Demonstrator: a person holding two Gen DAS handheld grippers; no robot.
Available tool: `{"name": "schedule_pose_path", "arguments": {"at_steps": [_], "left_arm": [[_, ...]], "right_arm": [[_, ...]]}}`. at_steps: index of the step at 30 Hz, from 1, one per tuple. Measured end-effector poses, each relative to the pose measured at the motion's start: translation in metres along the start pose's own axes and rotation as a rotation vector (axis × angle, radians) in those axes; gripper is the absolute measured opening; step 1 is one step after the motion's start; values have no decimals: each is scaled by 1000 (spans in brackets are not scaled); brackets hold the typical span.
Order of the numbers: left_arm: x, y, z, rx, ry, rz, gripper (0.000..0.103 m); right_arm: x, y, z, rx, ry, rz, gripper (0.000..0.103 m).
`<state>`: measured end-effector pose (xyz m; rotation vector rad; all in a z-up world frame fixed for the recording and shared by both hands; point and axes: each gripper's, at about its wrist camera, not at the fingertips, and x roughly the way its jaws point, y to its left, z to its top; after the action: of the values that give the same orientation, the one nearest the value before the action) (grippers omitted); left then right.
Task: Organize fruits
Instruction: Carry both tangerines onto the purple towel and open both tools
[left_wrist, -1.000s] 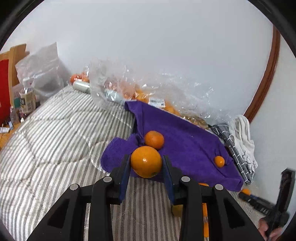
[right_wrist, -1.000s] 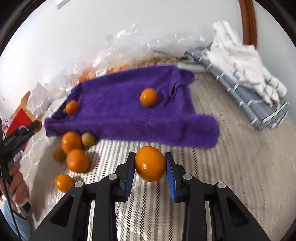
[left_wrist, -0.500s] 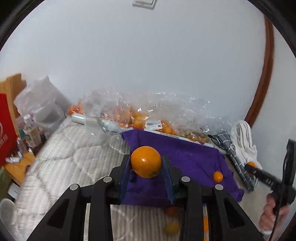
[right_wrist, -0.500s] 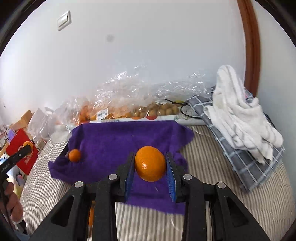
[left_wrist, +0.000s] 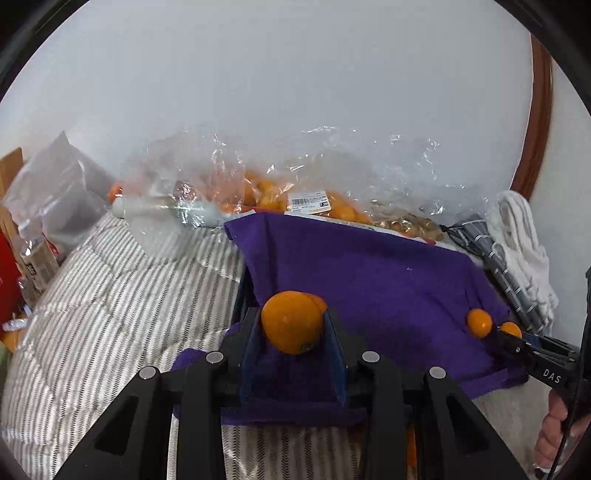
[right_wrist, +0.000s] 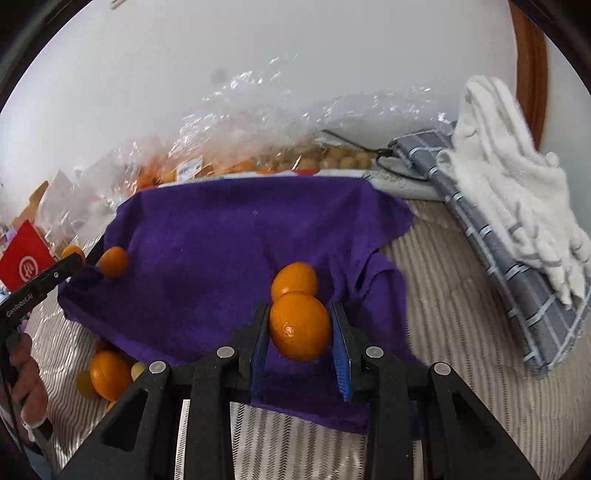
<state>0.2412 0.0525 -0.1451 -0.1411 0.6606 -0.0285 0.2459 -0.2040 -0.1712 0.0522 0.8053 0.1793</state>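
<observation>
1. Both grippers pinch fruit: left gripper (left_wrist: 293, 328) clamps a round orange (left_wrist: 290, 320); right gripper (right_wrist: 300, 326) clamps another orange (right_wrist: 299, 325).
2. Each hangs over the purple towel (right_wrist: 221, 251), beside a resting orange (right_wrist: 294, 278).

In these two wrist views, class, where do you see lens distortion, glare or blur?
Left wrist view: fisheye bends the brown door frame; glare glints on the plastic bags. Right wrist view: the purple towel has a smeared back edge; the held orange stays sharp.

A plain white wall (left_wrist: 295, 92) rises behind a grey-and-white striped quilted mattress (left_wrist: 110, 302); a curved brown wooden trim (left_wrist: 537, 122) runs up the right.
</observation>
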Motion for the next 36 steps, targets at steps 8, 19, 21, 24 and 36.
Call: {"name": "schedule_pose_path", "arguments": {"at_steps": [8,19,21,24,36], "left_arm": [[17,0,-6,-19,83,-34,32],[22,-7,-12,13,100,-17,32],[21,-7,-12,11,101,-23,32],[21,-5,-11,6,102,-26,32],[21,-7,-12,13,92,-27,36]], "right_arm": [[14,5,-8,-30,39,-2,32],[13,7,-10,-34,11,-26,32],[13,7,-10,-33,7,-29,33],[13,8,-11,-34,5,-34,33],[1,7,-11,-36,-51,-74,39]]}}
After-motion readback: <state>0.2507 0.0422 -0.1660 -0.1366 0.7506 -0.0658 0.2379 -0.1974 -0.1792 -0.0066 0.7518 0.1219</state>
